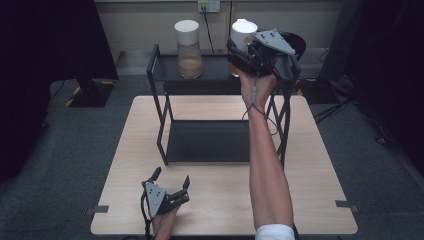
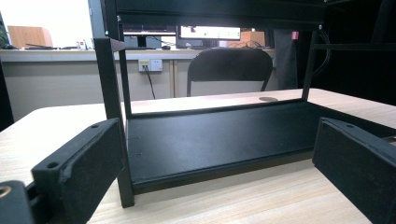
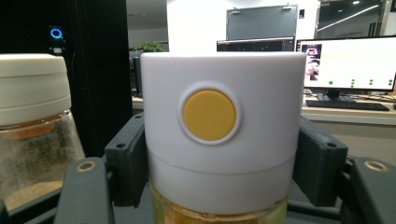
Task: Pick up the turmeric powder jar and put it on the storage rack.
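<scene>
Jar with the white cap [image 3: 219, 140] sits clamped between the right gripper [image 1: 248, 47] pads, upper right of the high view, level with the rack [image 1: 162, 80] top shelf. Beside it stands a second jar [image 1: 189, 47], near enough that a sideways drift could knock it over. Grip is on the cap, so the glass body could twist loose. Left gripper [image 1: 171, 184] rests open and empty at lower left on the table [image 1: 310, 200]. The held jar's base is cut off; whether it touches the shelf is unclear.
</scene>
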Available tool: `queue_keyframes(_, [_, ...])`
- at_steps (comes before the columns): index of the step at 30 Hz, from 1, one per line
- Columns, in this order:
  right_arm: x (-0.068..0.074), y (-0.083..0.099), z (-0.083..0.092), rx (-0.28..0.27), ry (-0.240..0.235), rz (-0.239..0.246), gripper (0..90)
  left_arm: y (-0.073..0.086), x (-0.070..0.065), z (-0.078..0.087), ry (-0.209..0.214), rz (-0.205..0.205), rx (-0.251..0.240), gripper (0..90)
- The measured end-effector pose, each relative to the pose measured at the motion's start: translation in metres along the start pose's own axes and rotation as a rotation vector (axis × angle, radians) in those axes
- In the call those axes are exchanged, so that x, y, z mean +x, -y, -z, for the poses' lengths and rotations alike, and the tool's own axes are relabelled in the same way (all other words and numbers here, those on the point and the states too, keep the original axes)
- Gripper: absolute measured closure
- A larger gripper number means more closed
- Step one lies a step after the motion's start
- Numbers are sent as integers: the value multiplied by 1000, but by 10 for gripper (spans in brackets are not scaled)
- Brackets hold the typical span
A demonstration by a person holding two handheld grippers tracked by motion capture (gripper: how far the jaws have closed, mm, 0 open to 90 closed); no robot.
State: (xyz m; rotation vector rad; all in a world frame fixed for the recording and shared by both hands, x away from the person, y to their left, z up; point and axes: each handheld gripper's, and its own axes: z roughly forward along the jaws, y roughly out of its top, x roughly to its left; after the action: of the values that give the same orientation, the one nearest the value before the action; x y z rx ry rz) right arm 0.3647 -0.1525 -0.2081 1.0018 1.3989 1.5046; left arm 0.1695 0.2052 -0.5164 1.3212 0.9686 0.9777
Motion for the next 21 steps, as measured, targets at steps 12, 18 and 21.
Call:
queue_keyframes(12, [1,7,-2,-5,-4,26,300,0,0,0,2,-1,2,16])
queue_keyframes(18, [1,7,-1,-8,1,19,297,0,1,0,3,-1,2,16])
queue_keyframes(21, [4,7,-1,-5,3,28,292,0,1,0,4,-1,1,16])
